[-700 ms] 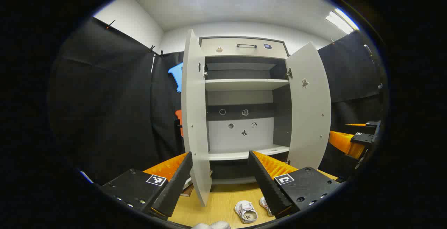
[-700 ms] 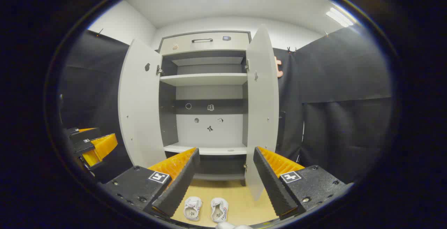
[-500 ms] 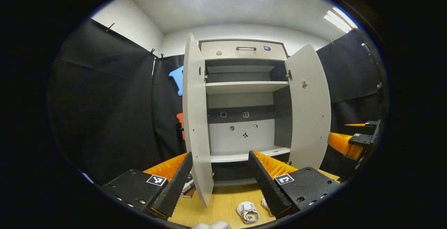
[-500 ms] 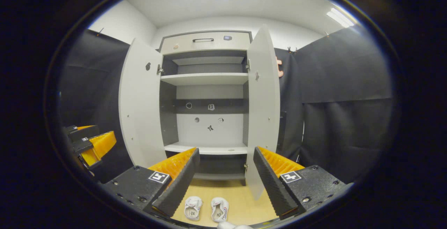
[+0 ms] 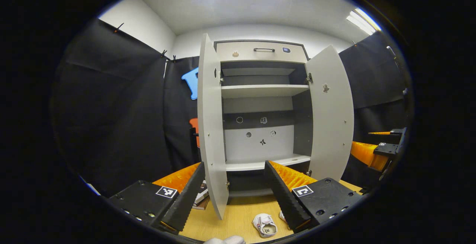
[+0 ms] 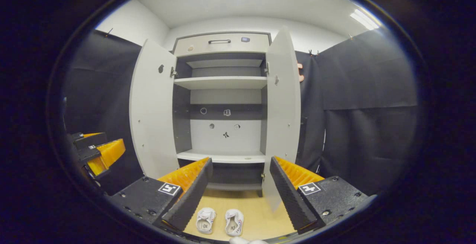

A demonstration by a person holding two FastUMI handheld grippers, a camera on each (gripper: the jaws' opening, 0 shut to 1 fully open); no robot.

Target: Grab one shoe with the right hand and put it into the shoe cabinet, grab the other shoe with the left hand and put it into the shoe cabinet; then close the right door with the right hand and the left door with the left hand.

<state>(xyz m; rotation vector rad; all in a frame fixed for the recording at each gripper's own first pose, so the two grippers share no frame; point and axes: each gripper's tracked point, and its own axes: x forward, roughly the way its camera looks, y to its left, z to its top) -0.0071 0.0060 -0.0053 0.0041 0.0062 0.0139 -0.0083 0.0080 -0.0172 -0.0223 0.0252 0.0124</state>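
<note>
Shoe cabinet (image 6: 223, 99) stands upright on the wooden floor (image 6: 256, 218), both doors swung open, shelves bare. Taking the cabinet as reference: the left door (image 6: 150, 110) and right door (image 6: 282, 114) each project forward from its sides.

Right gripper view: right claw (image 6: 238, 184) is spread wide and holds nothing, positioned in front of the cabinet's lower opening. Two white shoes (image 6: 219, 221) lie side by side on the floor directly before the cabinet, between the claw's fingers in the picture, openings up. The left claw appears at this view's left edge, off the cabinet's left door, jaws apart.

Left gripper view: left claw (image 5: 234, 188) is likewise spread wide and empty, set before the cabinet's left door (image 5: 212, 125). One shoe (image 5: 264, 224) is plain on the floor in front of the cabinet; the second is mostly hidden behind the claw's finger. This view adds a stack of books (image 5: 200, 198) on the floor beside the cabinet's left door, and the right claw (image 5: 379, 151) beyond the right door (image 5: 331, 114).
</note>
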